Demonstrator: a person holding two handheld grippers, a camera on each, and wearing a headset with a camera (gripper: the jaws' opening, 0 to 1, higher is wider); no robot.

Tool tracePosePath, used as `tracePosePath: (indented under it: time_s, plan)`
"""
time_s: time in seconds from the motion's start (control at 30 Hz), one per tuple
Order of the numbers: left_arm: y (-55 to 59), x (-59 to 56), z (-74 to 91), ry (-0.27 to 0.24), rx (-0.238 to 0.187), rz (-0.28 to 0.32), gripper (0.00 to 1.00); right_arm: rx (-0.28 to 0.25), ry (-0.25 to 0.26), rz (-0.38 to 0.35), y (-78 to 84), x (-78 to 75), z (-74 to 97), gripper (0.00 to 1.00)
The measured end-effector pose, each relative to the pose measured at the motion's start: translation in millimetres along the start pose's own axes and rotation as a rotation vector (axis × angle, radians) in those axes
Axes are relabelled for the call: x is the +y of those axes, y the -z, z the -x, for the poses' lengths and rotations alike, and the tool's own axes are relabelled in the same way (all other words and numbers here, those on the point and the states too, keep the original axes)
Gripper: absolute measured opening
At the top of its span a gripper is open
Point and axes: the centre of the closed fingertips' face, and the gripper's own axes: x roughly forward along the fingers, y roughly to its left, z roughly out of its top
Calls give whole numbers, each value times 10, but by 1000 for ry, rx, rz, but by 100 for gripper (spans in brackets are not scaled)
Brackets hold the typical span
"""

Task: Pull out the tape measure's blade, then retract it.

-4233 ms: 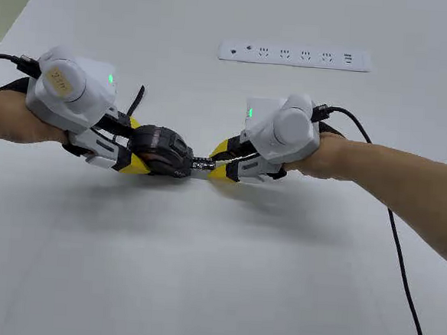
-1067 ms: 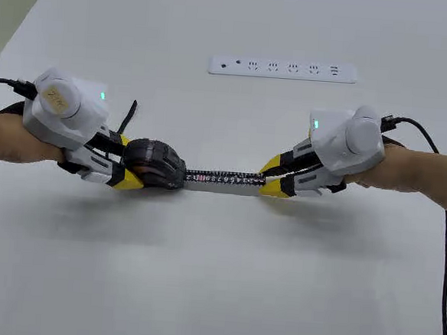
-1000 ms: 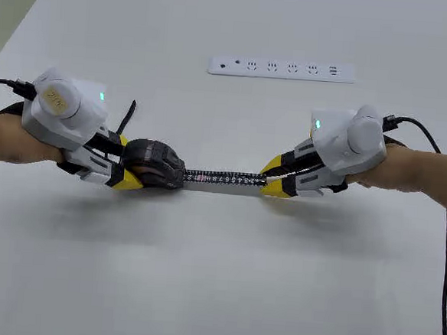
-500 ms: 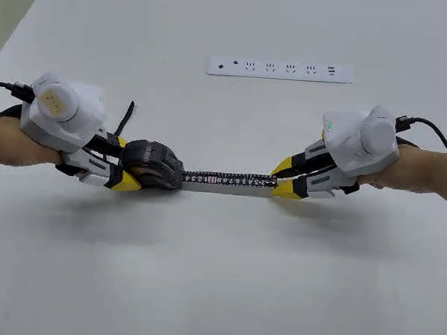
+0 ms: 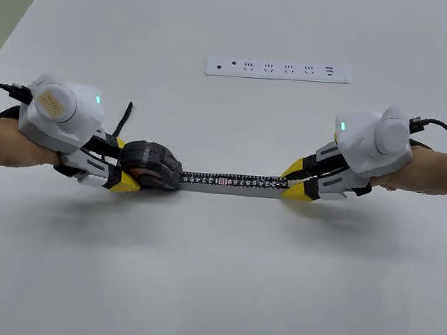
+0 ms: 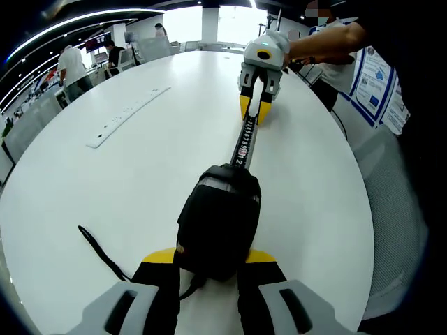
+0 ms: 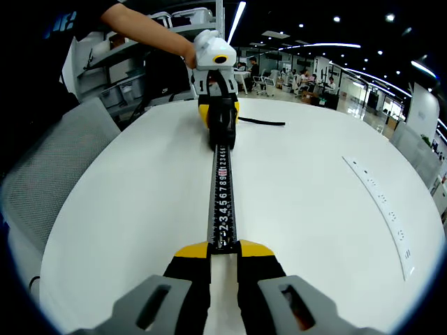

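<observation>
So the left tongs are clamped around the black tape measure case, which sits on the white surface toward its left edge. The blade lies flat, stretched out to the right. The right tongs are pinched narrow on its end, probably on the hook, but that's hard to see. A power strip lies nearer the far edge.
</observation>
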Motion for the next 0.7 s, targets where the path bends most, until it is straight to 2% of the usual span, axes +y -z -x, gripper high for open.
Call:
tracePosePath:
  time_s: [0.7]
  plan:
    - [-8,-8,-1,-1,3,3,29,22,14,-25,199,13,197,12]
